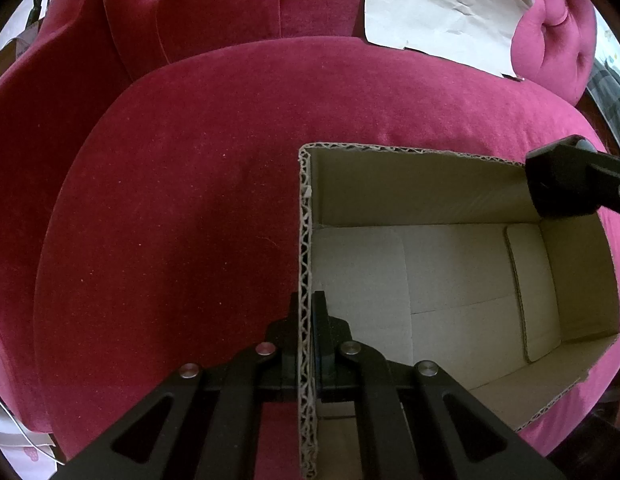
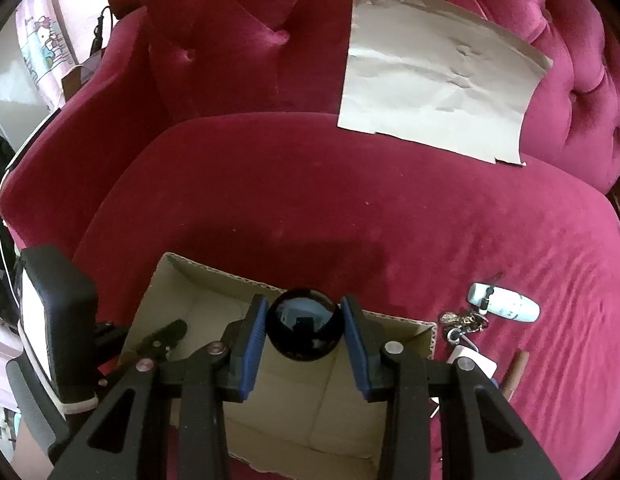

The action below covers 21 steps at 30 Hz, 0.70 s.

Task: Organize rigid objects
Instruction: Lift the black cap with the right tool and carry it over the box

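Observation:
An open cardboard box (image 1: pixel 450 280) sits on the pink velvet sofa seat (image 1: pixel 189 200). My left gripper (image 1: pixel 307 312) is shut on the box's left wall (image 1: pixel 305 240), one finger inside and one outside. My right gripper (image 2: pixel 303 320) is shut on a glossy black ball (image 2: pixel 305 322) and holds it above the box (image 2: pixel 310 420). The right gripper also shows in the left wrist view (image 1: pixel 566 180), over the box's far right corner. The left gripper shows in the right wrist view (image 2: pixel 165 336) at the box's left wall.
On the seat right of the box lie a white remote-like device (image 2: pixel 506 306), a bunch of keys with a white tag (image 2: pixel 466 332) and a brown stick (image 2: pixel 516 372). A creased paper sheet (image 2: pixel 438 68) leans on the sofa back.

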### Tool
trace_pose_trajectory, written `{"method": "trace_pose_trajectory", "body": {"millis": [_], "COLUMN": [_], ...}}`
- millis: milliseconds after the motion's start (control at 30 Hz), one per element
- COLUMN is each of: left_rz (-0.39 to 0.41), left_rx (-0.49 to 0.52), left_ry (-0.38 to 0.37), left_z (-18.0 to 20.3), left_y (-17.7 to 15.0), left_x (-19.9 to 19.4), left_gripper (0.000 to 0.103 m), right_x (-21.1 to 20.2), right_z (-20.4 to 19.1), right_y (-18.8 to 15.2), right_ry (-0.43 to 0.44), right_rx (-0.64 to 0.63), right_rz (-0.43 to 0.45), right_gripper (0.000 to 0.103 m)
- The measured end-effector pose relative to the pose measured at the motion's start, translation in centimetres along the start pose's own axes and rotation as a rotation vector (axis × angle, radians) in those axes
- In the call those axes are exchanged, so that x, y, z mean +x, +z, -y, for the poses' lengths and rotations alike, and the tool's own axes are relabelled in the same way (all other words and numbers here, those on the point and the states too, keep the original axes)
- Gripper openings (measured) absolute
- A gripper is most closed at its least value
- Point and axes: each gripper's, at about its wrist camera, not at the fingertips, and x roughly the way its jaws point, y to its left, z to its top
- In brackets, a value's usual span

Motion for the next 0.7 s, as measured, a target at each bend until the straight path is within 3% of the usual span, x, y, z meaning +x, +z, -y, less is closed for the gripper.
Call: {"method": "trace_pose_trajectory", "body": {"millis": [700], "left_rz": [0.0], "left_rx": [0.0], "left_ry": [0.004], "left_z": [0.1], "left_y": [0.0], "left_x": [0.0], "left_gripper": [0.003], "right_x": [1.9], "right_z": [-2.0], "right_y": [-1.0], "right_ry": [0.059], "right_rx": [-0.031], "right_rz": [-0.062], "right_gripper": [0.04]}}
